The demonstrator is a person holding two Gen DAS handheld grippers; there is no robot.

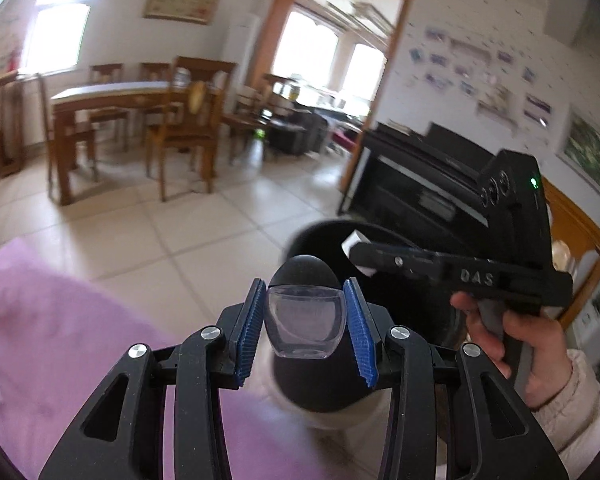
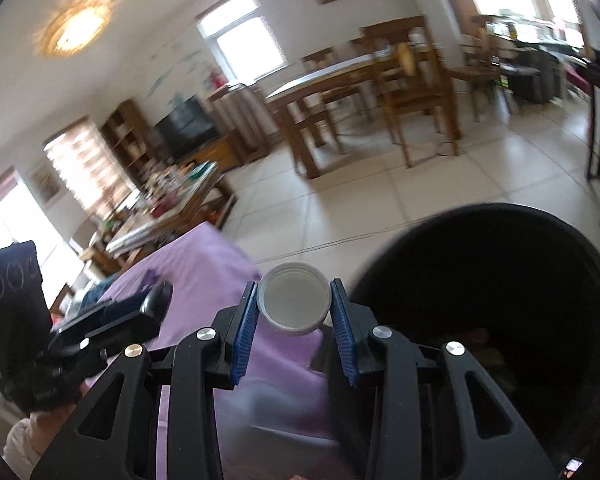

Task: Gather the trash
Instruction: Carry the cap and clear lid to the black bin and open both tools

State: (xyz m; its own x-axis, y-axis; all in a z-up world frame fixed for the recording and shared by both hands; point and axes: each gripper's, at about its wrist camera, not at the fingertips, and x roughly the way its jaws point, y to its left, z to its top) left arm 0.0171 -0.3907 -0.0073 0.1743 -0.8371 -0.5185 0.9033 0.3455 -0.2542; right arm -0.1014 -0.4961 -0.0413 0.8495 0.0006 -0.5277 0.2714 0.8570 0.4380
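Between the blue pads of the left hand-held gripper (image 1: 306,322) sits a small clear plastic cup (image 1: 305,322), clamped from both sides. Right hand-held gripper (image 2: 294,306) clamps a white bottle cap (image 2: 294,300), open side facing camera. Both sit over a purple cloth (image 2: 204,272) and just beside a black trash bin (image 2: 500,280), right one nearly at its rim. Left view: a hand (image 1: 520,344) holds the right unit, with the white cap at its tip over the bin mouth. Beyond: tiled floor (image 1: 180,220), wooden dining table (image 1: 112,96), chairs, black piano (image 1: 412,172).
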